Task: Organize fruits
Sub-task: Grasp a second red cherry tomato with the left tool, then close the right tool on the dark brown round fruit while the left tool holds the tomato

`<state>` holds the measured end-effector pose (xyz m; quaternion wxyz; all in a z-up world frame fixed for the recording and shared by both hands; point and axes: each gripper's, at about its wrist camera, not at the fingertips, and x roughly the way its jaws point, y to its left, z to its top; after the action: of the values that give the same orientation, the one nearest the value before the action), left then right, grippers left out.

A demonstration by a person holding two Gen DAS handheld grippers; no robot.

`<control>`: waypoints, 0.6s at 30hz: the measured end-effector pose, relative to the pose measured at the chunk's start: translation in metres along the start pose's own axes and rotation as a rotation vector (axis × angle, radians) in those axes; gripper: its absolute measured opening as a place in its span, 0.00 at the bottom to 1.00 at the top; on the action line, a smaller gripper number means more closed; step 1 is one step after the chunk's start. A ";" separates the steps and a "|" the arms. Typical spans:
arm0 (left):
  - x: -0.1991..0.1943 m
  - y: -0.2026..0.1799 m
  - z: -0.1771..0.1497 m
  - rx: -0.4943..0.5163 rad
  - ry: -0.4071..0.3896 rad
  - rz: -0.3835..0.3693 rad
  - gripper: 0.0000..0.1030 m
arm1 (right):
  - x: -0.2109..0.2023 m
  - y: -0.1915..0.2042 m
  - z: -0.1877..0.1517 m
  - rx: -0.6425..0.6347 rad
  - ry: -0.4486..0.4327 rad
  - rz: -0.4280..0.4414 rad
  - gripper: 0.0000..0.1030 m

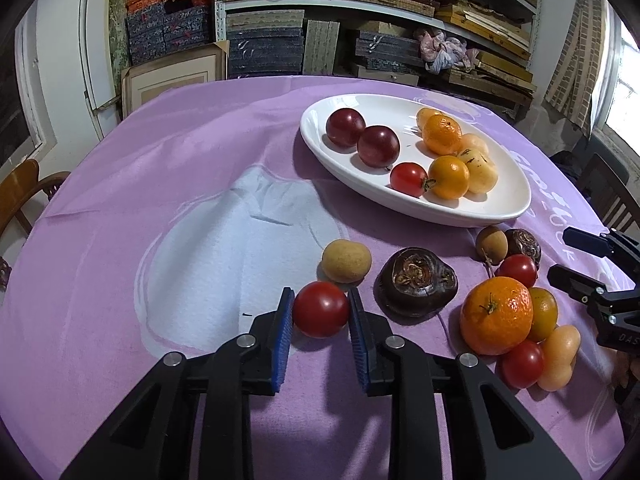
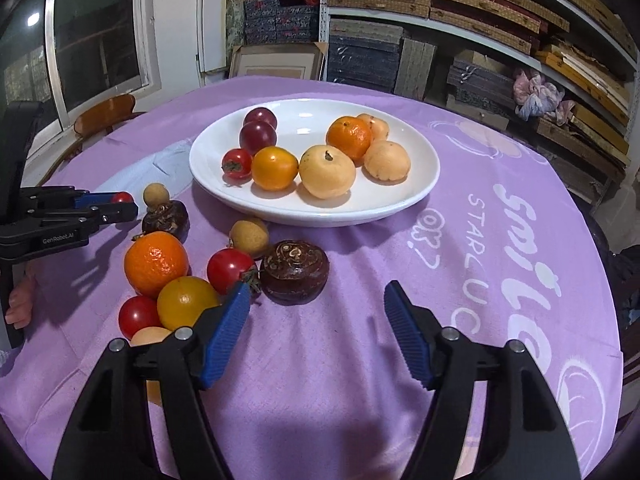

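1. The left hand-held gripper (image 1: 320, 312) is clamping a red cherry tomato (image 1: 321, 309) on the desk (image 1: 160, 152) (purple cloth).
2. The right hand-held gripper (image 2: 318, 300) is hanging half-wide, seemingly empty, near the white plate (image 2: 420, 184).

Right wrist view: small red tomato (image 2: 122, 197) mostly hidden between the blue pads of the left gripper (image 2: 120, 206); only its top is seen. Pale peach fruit (image 2: 150, 336) partly covered by the right gripper's black finger. A hand (image 2: 20, 304) is cut off at the left edge; only fingertips are seen.

Left wrist view: the right gripper (image 1: 560, 256) is cut by the right edge. Small yellow-orange tomato (image 1: 544, 314) half hidden behind the large orange mandarin (image 1: 496, 314).
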<state>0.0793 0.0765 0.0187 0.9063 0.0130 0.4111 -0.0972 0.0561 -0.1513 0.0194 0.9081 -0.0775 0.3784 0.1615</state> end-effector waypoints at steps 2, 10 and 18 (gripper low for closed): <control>0.001 0.003 -0.001 -0.012 0.007 -0.008 0.26 | 0.009 0.001 0.003 -0.015 0.023 -0.015 0.66; 0.004 0.007 -0.002 -0.021 0.022 -0.029 0.26 | 0.027 0.004 0.017 -0.041 0.059 0.002 0.66; 0.007 0.007 -0.002 -0.020 0.026 -0.031 0.26 | 0.036 0.007 0.022 -0.016 0.063 0.050 0.66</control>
<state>0.0830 0.0823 0.0117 0.8994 -0.0012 0.4239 -0.1067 0.0919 -0.1304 0.0088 0.8908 -0.0804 0.4072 0.1848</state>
